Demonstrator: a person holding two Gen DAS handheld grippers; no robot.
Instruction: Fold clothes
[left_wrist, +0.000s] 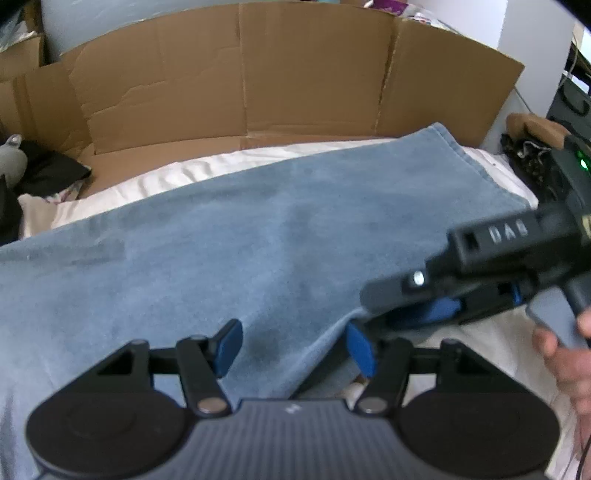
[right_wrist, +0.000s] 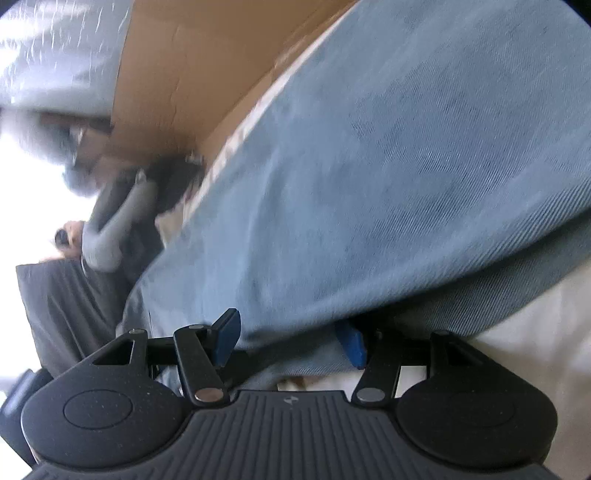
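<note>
On the white bedsheet (left_wrist: 155, 177), before a flattened cardboard sheet (left_wrist: 258, 74): blue denim garment (left_wrist: 258, 236), spread flat. Left gripper (left_wrist: 295, 347): jaws apart, straddling its near edge, not pressing. Right gripper (right_wrist: 288, 339): jaws apart over the same edge; contact unclear.

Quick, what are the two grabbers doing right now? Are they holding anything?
Left gripper: open, straddling the edge of the blue garment, not pinching.
Right gripper: open, the garment's edge between its fingers, not clamped.
</note>
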